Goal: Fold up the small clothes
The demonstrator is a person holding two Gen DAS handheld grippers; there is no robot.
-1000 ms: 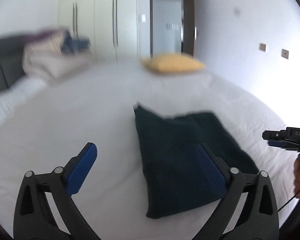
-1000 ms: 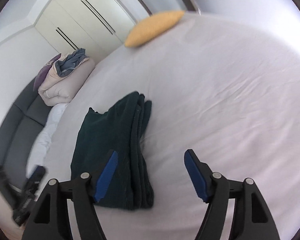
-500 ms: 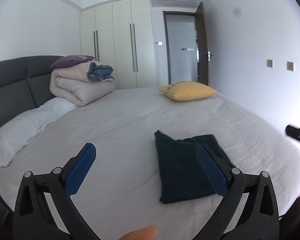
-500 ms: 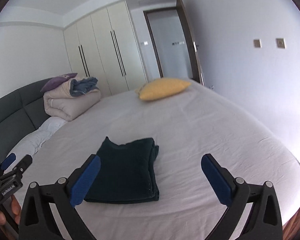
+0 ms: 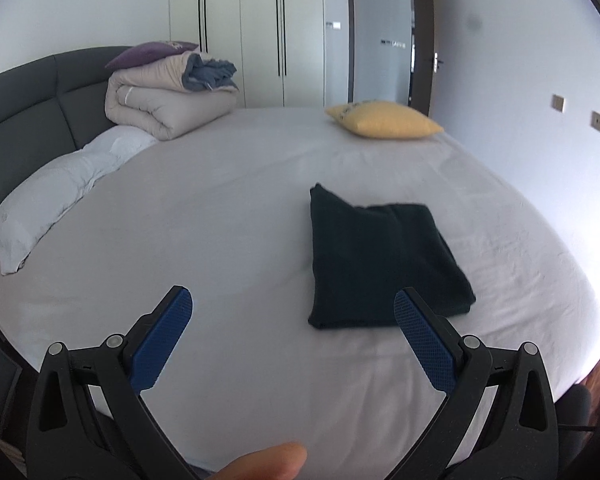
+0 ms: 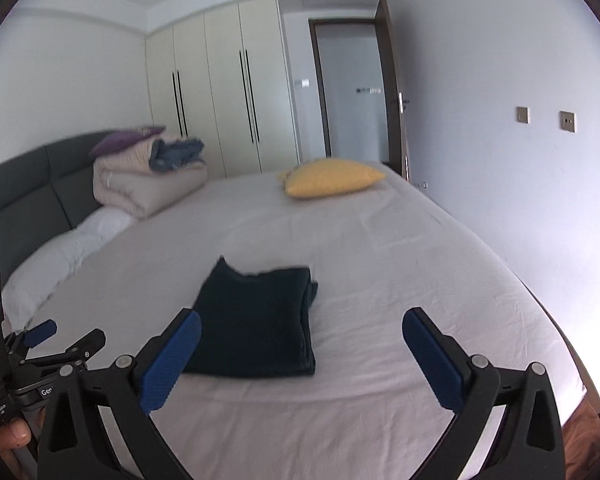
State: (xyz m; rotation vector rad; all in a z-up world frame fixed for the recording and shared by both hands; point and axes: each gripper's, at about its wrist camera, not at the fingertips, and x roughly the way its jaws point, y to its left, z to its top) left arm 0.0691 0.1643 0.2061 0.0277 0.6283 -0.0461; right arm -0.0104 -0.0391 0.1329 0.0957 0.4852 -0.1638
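Both wrist cams look fwd and slightly down across the bed (image 5: 260, 208), sharing folded garment (image 5: 380, 256) & yellow pillow (image 6: 332, 178).

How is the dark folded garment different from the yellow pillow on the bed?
The dark folded garment lies flat and squared near the bed's front; the yellow pillow is plump and sits at the far end. The garment is near-black, the pillow bright. Both rest on the bed sheet, touched by neither gripper.

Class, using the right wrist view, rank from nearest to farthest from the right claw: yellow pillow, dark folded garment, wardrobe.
1. Dark folded garment: on the sheet just ahead of the right claw, left of centre.
2. Yellow pillow: at the bed's far edge.
3. Wardrobe: against the back wall.
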